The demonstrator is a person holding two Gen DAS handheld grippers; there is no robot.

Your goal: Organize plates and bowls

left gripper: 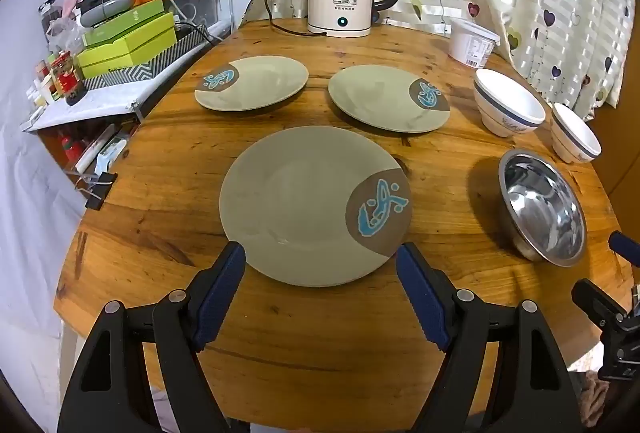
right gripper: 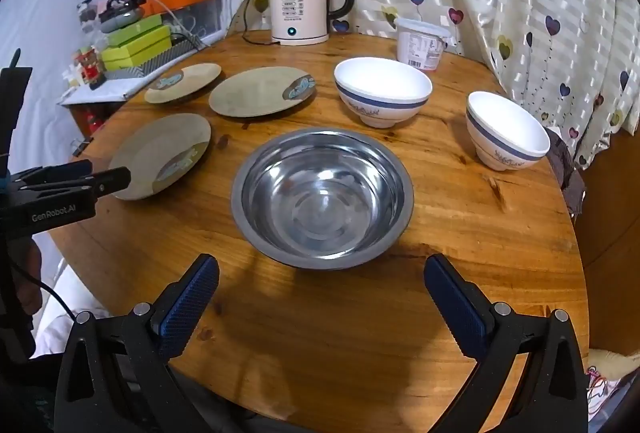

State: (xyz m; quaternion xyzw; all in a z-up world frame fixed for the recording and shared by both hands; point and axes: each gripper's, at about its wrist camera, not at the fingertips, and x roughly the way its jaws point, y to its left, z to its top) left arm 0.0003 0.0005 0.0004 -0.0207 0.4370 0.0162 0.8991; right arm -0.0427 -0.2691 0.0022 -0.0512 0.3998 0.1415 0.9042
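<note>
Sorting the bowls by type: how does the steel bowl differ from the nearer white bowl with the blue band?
The shiny steel bowl is wide, shallow, plain, with a flat rim. The white bowl with the blue band is narrower, deeper, matte, and stands on a small foot. Both sit upright and empty on the round wooden table.

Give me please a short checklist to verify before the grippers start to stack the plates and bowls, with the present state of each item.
1. Left gripper open, nothing between the jaws: ok.
2. Right gripper open, nothing held: ok.
3. Nearest green plate lies flat in front of the left gripper, nothing on it: ok.
4. Steel bowl upright and empty, in front of the right gripper: ok.
5. Two white bowls upright, standing apart; the right one sits near the round wooden table's edge: ok, but watch it.
6. Plates dry underneath and easy to lift: cannot tell.
</note>
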